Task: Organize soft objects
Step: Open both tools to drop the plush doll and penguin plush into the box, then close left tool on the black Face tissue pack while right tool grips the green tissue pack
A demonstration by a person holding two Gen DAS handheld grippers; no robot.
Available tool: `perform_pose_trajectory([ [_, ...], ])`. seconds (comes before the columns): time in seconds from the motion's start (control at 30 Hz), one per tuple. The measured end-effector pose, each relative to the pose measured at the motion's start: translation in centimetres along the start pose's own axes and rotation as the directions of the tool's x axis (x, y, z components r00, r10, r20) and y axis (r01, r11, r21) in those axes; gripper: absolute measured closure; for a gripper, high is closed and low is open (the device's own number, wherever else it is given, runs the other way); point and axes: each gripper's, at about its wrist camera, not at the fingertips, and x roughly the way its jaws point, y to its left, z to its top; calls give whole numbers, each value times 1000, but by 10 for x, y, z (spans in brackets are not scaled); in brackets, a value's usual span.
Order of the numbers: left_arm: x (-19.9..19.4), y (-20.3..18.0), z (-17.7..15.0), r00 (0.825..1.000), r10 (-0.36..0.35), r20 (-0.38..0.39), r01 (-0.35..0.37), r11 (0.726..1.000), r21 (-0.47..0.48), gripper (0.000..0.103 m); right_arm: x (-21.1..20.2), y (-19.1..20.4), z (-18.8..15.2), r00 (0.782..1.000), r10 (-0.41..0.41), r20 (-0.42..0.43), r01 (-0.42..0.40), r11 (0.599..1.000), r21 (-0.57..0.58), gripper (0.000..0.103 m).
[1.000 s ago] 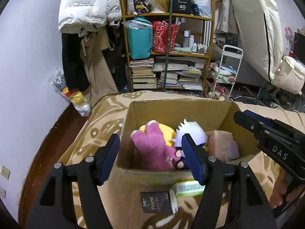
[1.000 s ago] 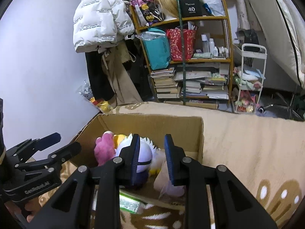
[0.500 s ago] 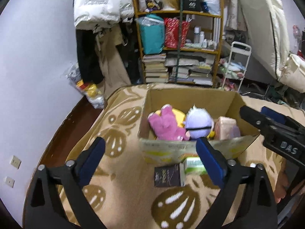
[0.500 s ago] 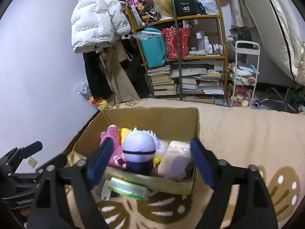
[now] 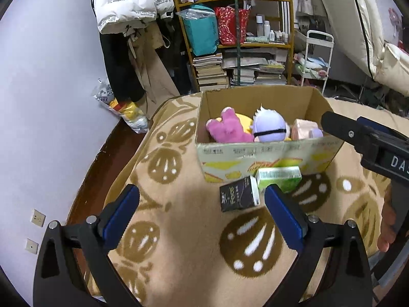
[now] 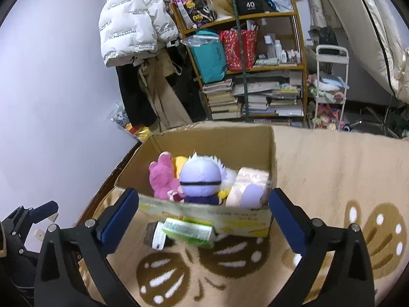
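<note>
Both grippers are empty. The left gripper (image 5: 202,202) stands wide above the blanket (image 5: 179,230); the right gripper (image 6: 204,208) is opening, nothing between its jaws. The pink plush (image 6: 163,176), white-haired doll (image 6: 202,176) and pink pack (image 6: 249,186) sit inside the box (image 6: 212,140). Two cartons (image 5: 258,189) lie just outside. For the next soft item, approach with jaws wide and clear the box rim.

Pink plush (image 5: 226,129), lavender plush (image 5: 268,126), beige brown-patterned blanket (image 5: 179,204).
</note>
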Motion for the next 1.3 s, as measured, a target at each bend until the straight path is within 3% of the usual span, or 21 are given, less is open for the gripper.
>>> perform_pose_trajectory([
  [0.57, 33, 4, -15, 997, -71, -15, 70, 997, -24, 6, 32, 9, -17, 992, -67, -106, 64, 997, -34, 0],
  [1.07, 55, -5, -14, 995, -93, -45, 93, 996, -2, 6, 59, 20, -27, 980, -80, -184, 65, 994, -90, 0],
  [1.3, 68, -3, -15, 992, -103, -67, 103, 995, -17, 6, 77, 18, -35, 966, -36, -257, 25, 999, -45, 0],
])
